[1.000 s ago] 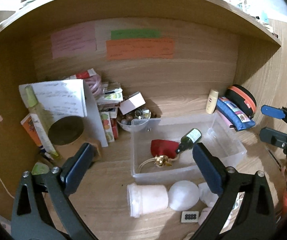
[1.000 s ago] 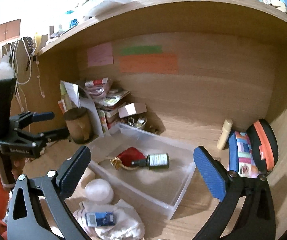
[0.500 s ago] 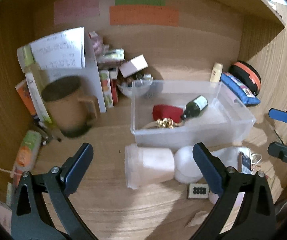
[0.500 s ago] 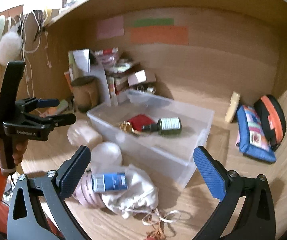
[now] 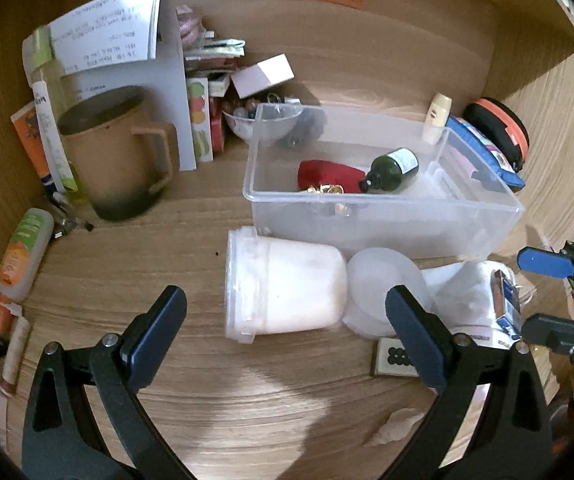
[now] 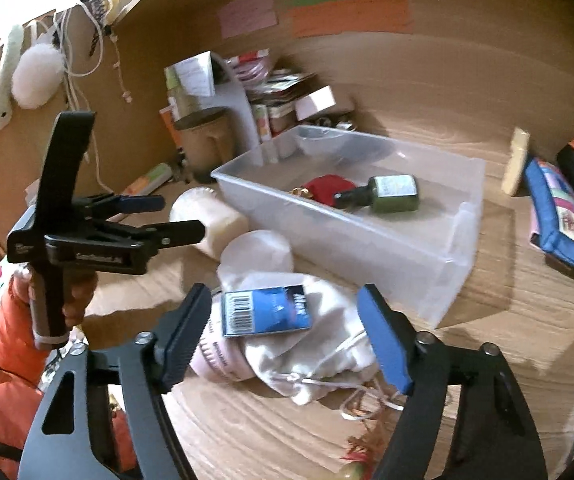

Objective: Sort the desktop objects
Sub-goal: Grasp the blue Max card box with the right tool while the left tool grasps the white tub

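A clear plastic bin [image 5: 383, 216] [image 6: 439, 256] holds a red pouch [image 5: 329, 176] and a dark green bottle [image 5: 393, 169] [image 6: 387, 194]. In front of it lie a white tub [image 5: 283, 286] on its side, a white round lid [image 5: 383, 284] and a white drawstring bag [image 6: 327, 344] with a blue box [image 6: 265, 312] on top. My left gripper [image 5: 285, 336] is open just in front of the tub; it also shows in the right wrist view [image 6: 175, 216]. My right gripper [image 6: 283, 336] is open around the blue box.
A brown mug [image 5: 117, 152], papers and boxes crowd the back left. A blue pencil case [image 6: 563, 224] and black-orange case [image 5: 497, 132] lie at the right. A small domino-like tile [image 5: 395, 358] and a shell [image 5: 395, 426] lie on the desk front.
Both grippers have moved down and forward toward the desk. The left has closed in on the white tub, the right on the blue box and bag. Both stay open.
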`<state>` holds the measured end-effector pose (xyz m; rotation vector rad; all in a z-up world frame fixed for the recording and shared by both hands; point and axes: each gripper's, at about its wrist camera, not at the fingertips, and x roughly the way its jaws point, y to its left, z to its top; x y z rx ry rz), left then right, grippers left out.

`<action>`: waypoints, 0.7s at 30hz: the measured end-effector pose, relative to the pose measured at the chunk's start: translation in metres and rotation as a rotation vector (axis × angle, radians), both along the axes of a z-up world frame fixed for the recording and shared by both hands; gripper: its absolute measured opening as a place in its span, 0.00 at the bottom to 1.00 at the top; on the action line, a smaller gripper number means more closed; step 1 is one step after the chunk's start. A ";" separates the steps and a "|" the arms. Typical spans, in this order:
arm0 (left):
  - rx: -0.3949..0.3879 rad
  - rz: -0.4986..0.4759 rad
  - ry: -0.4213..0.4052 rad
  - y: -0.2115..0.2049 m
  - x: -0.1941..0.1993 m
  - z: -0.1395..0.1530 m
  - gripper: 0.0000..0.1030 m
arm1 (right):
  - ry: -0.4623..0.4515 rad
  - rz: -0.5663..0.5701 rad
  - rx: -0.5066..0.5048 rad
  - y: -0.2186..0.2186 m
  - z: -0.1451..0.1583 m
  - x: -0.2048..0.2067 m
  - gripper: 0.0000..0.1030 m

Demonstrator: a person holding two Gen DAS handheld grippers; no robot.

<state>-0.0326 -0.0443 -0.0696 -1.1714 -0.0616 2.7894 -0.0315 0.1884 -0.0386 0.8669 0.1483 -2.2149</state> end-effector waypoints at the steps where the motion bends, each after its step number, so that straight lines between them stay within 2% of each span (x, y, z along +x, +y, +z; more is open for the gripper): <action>1: -0.001 0.000 -0.005 0.001 -0.001 -0.002 0.98 | 0.000 0.010 0.001 -0.002 -0.001 0.001 0.66; 4: -0.003 0.004 -0.020 0.003 -0.006 -0.007 0.98 | 0.003 0.026 0.011 -0.006 -0.004 0.002 0.62; 6: -0.002 0.006 -0.028 0.003 -0.009 -0.010 0.98 | -0.001 0.032 0.020 -0.008 -0.006 0.002 0.54; 13: -0.002 0.025 -0.051 -0.001 -0.021 -0.016 0.98 | 0.013 0.042 0.018 -0.010 -0.006 0.001 0.45; 19: 0.014 0.045 -0.061 -0.003 -0.028 -0.020 0.98 | 0.010 0.046 0.017 -0.010 -0.005 0.001 0.44; 21: 0.012 0.046 -0.061 -0.003 -0.028 -0.020 0.95 | 0.008 0.044 0.016 -0.010 -0.006 0.001 0.43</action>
